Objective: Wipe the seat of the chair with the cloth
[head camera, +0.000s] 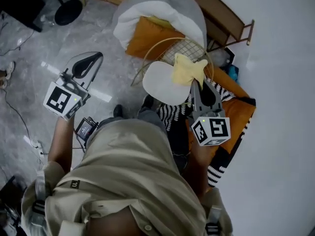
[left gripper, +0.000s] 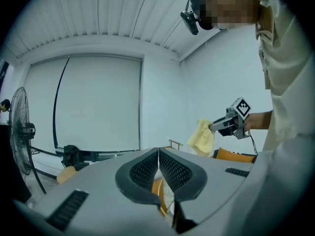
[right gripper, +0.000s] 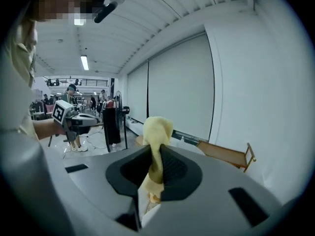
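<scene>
My right hand-held gripper pinches the yellow cloth above the white chair seat, ready to wipe; my left hand-held gripper, jaws together and empty, hangs well aside.

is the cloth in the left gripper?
No, the left gripper is shut on nothing, and the cloth is pinched in the right gripper.

Seat pad open from above; wire backrest, orange cushion crowd behind.
</scene>
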Available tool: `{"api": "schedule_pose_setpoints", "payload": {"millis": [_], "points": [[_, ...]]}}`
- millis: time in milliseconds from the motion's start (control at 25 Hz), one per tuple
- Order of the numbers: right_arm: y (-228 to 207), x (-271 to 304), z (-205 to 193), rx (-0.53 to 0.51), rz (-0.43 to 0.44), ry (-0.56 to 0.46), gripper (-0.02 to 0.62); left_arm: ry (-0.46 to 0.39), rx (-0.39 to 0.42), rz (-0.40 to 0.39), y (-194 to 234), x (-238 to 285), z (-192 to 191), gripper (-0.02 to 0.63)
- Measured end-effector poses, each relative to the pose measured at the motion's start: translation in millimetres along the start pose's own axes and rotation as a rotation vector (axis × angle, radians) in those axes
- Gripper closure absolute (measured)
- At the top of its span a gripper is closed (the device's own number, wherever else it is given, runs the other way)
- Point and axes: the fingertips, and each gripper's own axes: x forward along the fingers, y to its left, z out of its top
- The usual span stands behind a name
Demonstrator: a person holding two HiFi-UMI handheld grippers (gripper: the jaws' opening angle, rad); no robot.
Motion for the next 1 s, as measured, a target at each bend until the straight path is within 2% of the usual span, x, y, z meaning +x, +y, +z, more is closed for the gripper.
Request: {"api": "schedule_pose_setpoints", "payload": {"millis": [120,360,520,1000], "points": [[2.3,-24.1,32.7,-0.021,-0.058,-0.064,0.541,0.007,0.006,-0.031,-2.1,-4.1,1.4,0.584],[8.4,-60.2,69.4,-0.008,-0.093,-0.143,0.541,-0.038,0.003,-0.065,-18.5,-7.5,14.0,0.584],[10.3,-73.6,77.3,-0.011,-0.116,-0.166,0.541,-0.046,0.023,-0.107,-24.9,-7.0,10.6,0.584],[17.3,-78.7,85.9,-0.003,-0.122,-0.182,0.541,-0.039,-0.005,-0.123,-29.3,-11.2,9.9,0.584]]}}
